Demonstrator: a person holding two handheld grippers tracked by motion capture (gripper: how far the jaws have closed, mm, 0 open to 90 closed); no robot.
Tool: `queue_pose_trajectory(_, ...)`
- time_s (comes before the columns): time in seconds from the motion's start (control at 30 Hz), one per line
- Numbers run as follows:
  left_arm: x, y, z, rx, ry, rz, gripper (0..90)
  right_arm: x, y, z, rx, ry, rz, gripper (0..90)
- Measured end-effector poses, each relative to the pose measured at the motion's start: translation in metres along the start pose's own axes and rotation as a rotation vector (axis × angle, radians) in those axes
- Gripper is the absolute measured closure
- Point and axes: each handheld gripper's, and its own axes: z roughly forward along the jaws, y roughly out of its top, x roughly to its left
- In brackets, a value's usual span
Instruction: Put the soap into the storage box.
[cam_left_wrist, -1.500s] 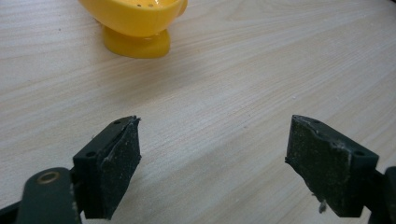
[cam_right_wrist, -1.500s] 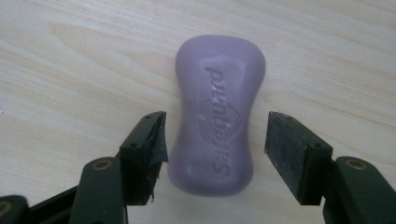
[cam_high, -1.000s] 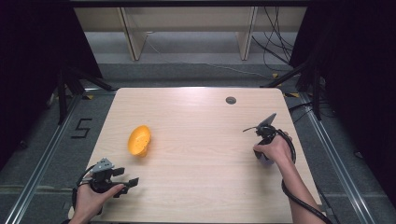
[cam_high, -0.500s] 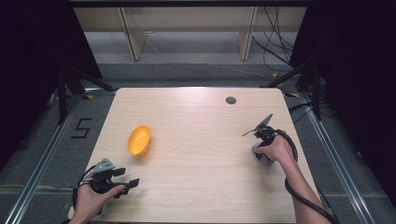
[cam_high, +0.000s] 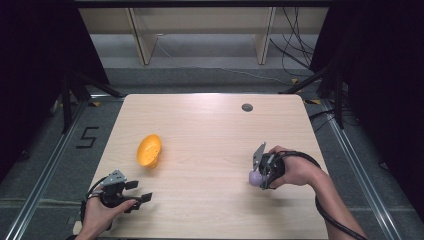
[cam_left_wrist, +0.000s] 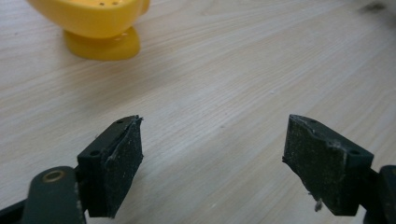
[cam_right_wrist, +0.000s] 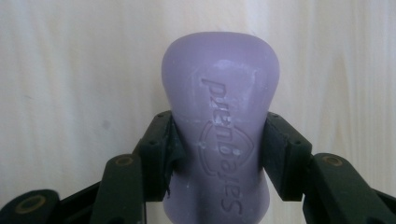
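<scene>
Soap bar (cam_right_wrist: 219, 135) clamped lengthwise in right tool (cam_right_wrist: 217, 144), pointing away along jaws, left tool (cam_left_wrist: 210, 163) apart.

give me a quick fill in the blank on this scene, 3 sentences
1. The right claw is shut on a ____ bar of soap.
2. The left claw is ____, with nothing between its pads.
3. The yellow dish lies on the ____ half of the table in the high view.

Missing words: purple; open; left
</scene>
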Motion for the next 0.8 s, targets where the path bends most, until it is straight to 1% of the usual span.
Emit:
queue_pose_trajectory(0.03,-0.001,0.001,0.000,0.012,-0.007,0.015,18.8,0.005,0.003,-0.001,0.011,-0.003,0.014,49.9)
queue_pose_trajectory(0.07,-0.007,0.004,0.002,0.002,-0.039,0.053,18.8,0.009,0.010,-0.002,-0.005,0.005,-0.028,49.9)
queue_pose_trajectory(0.1,-0.007,0.004,0.002,0.002,-0.039,0.053,18.7,0.009,0.010,-0.002,-0.005,0.005,-0.028,49.9)
queue_pose_trajectory(0.13,-0.013,0.008,0.005,-0.009,-0.068,0.087,18.4,0.016,0.020,-0.003,-0.009,0.007,-0.072,49.9)
queue_pose_trajectory(0.17,-0.013,0.008,0.005,-0.009,-0.068,0.087,17.7,0.016,0.020,-0.003,-0.009,0.007,-0.072,49.9)
queue_pose_trajectory(0.2,-0.023,0.014,0.009,0.002,-0.103,0.128,17.2,0.023,0.029,-0.004,-0.018,0.022,-0.094,49.9)
queue_pose_trajectory(0.23,-0.023,0.014,0.009,0.002,-0.103,0.128,17.0,0.028,0.036,-0.005,-0.010,0.028,-0.098,49.9)
queue_pose_trajectory(0.27,-0.025,0.016,0.011,0.000,-0.111,0.148,17.0,0.028,0.036,-0.005,-0.010,0.028,-0.098,49.9)
queue_pose_trajectory(0.3,-0.031,0.020,0.015,-0.008,-0.136,0.171,17.1,0.033,0.047,-0.004,-0.015,0.037,-0.150,49.9)
queue_pose_trajectory(0.33,-0.033,0.022,0.018,-0.014,-0.154,0.215,17.3,0.037,0.052,-0.005,0.005,0.041,-0.135,49.9)
queue_pose_trajectory(0.37,-0.041,0.026,0.022,-0.009,-0.178,0.238,18.4,0.037,0.058,-0.003,-0.010,0.046,-0.202,49.9)
queue_pose_trajectory(0.4,-0.041,0.026,0.022,-0.009,-0.178,0.238,19.3,0.037,0.058,-0.003,-0.010,0.046,-0.202,49.9)
queue_pose_trajectory(0.43,-0.044,0.029,0.024,0.011,-0.179,0.270,19.4,0.041,0.066,-0.001,-0.015,0.057,-0.215,50.0)
queue_pose_trajectory(0.47,-0.054,0.034,0.032,0.011,-0.200,0.306,19.8,0.048,0.070,-0.002,0.013,0.057,-0.145,50.0)
queue_pose_trajectory(0.5,-0.054,0.034,0.032,0.011,-0.200,0.306,20.1,0.048,0.070,-0.002,0.013,0.057,-0.145,50.0)
queue_pose_trajectory(0.53,-0.065,0.041,0.040,0.016,-0.248,0.338,20.9,0.050,0.079,0.000,0.015,0.067,-0.165,49.9)
queue_pose_trajectory(0.57,-0.065,0.041,0.040,0.016,-0.248,0.338,21.5,0.050,0.079,0.000,0.015,0.067,-0.165,49.9)
queue_pose_trajectory(0.6,-0.070,0.044,0.043,0.020,-0.274,0.349,21.5,0.047,0.084,0.003,-0.003,0.072,-0.233,50.0)
queue_pose_trajectory(0.63,-0.080,0.050,0.049,0.024,-0.312,0.382,22.7,0.053,0.090,0.004,0.022,0.071,-0.184,50.0)
queue_pose_trajectory(0.67,-0.080,0.050,0.049,0.024,-0.312,0.382,23.4,0.053,0.090,0.004,0.022,0.071,-0.184,50.0)
queue_pose_trajectory(0.7,-0.090,0.053,0.056,0.024,-0.337,0.392,23.7,0.054,0.096,0.005,0.024,0.068,-0.190,49.9)
queue_pose_trajectory(0.73,-0.090,0.053,0.056,0.024,-0.337,0.392,23.8,0.054,0.096,0.005,0.024,0.068,-0.190,49.9)
queue_pose_trajectory(0.77,-0.096,0.057,0.062,0.037,-0.364,0.419,23.8,0.055,0.101,0.006,0.030,0.066,-0.198,50.0)
queue_pose_trajectory(0.8,-0.101,0.058,0.066,0.028,-0.372,0.434,23.7,0.053,0.103,0.006,0.037,0.063,-0.223,50.0)
